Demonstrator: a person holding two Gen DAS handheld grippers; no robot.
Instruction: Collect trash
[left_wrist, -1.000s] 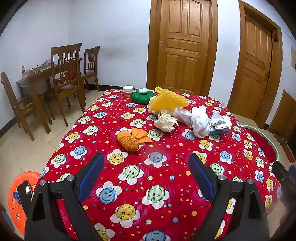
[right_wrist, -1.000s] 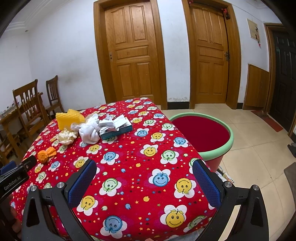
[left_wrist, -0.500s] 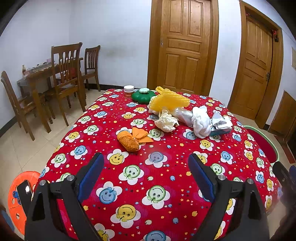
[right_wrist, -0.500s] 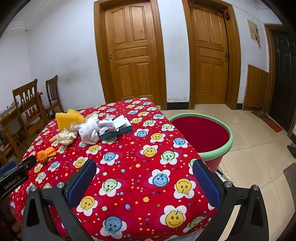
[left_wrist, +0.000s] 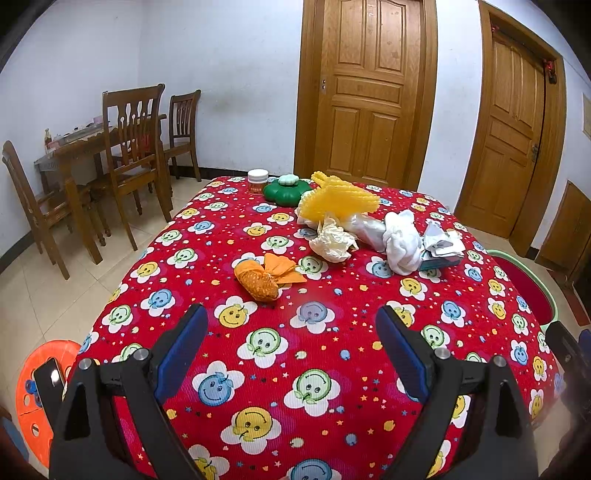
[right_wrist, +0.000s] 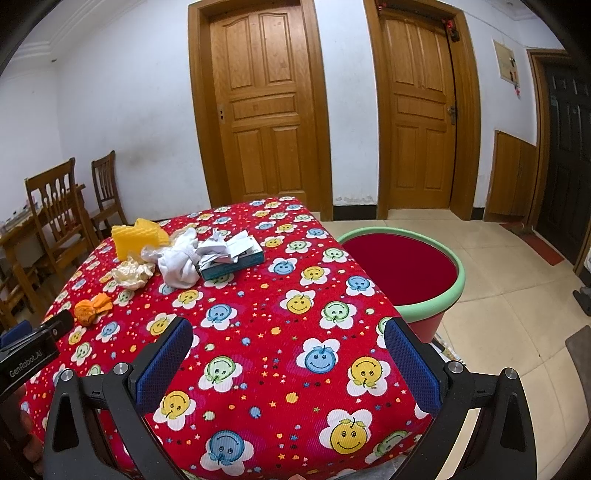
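- The left gripper (left_wrist: 291, 328) is spread wide with nothing between its blue pads; it hangs over the near edge of the table (left_wrist: 325, 369), which wears a red smiley-flower cloth.
- The right gripper (right_wrist: 288, 343) is also spread wide and holds nothing, above the table's near right corner.
- Trash lies in a loose row across the far half of the table: an orange wrapper (left_wrist: 264, 277) nearest the left gripper, then a crumpled cream paper (left_wrist: 332, 243), a yellow foam net (left_wrist: 340, 203), a clear bag (left_wrist: 364, 229), a white rag (left_wrist: 400, 245) and a teal box (right_wrist: 232, 264) topped with paper scraps (right_wrist: 225, 247).
- A green lidded dish (left_wrist: 286, 190) and a small jar (left_wrist: 257, 181) stand side by side at the far edge.
- A red bin (right_wrist: 402, 273) with a green rim stands on the floor just beside the table's right side.
- Wooden chairs (left_wrist: 129, 162) stand by the left wall.
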